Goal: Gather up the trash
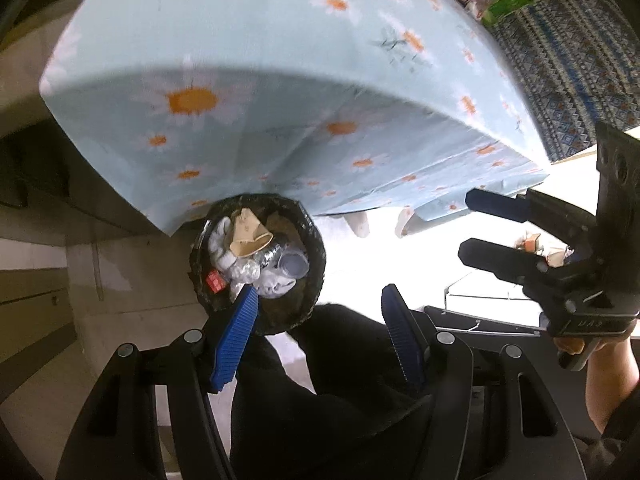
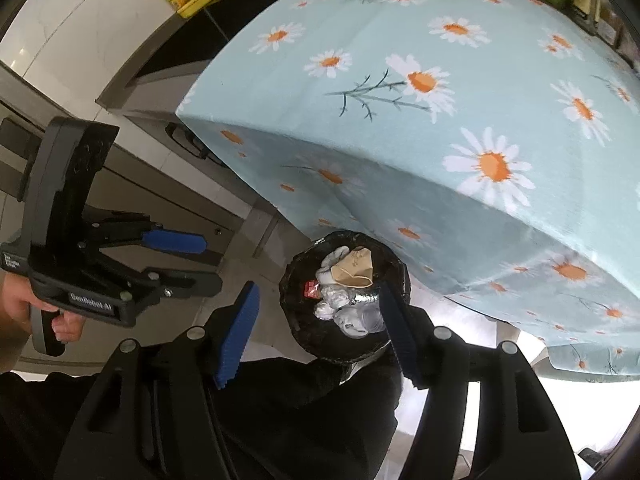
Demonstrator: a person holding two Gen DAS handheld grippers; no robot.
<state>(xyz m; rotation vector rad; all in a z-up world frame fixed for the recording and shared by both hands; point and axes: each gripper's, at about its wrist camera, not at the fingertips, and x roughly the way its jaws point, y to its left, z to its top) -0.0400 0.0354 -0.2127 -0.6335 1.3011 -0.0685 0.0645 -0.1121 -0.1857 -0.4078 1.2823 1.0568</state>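
Note:
A black-lined trash bin [image 1: 312,248] stands on the floor by the table's front edge, filled with a crushed brown paper cup [image 1: 248,236], crumpled white paper, foil and a red wrapper [image 1: 214,280]. It also shows in the right wrist view [image 2: 296,276]. My left gripper [image 1: 316,308] is open and empty above the bin; it shows from the side in the right wrist view [image 2: 208,264]. My right gripper [image 2: 316,304] is open and empty above the bin; it shows in the left wrist view [image 1: 464,226].
A table under a light blue daisy cloth [image 2: 440,100] fills the upper part of both views. Grey cabinets [image 2: 140,184] stand to its left. A patterned blue rug [image 1: 568,64] lies beyond the table. The person's dark trousers [image 1: 340,380] are below the grippers.

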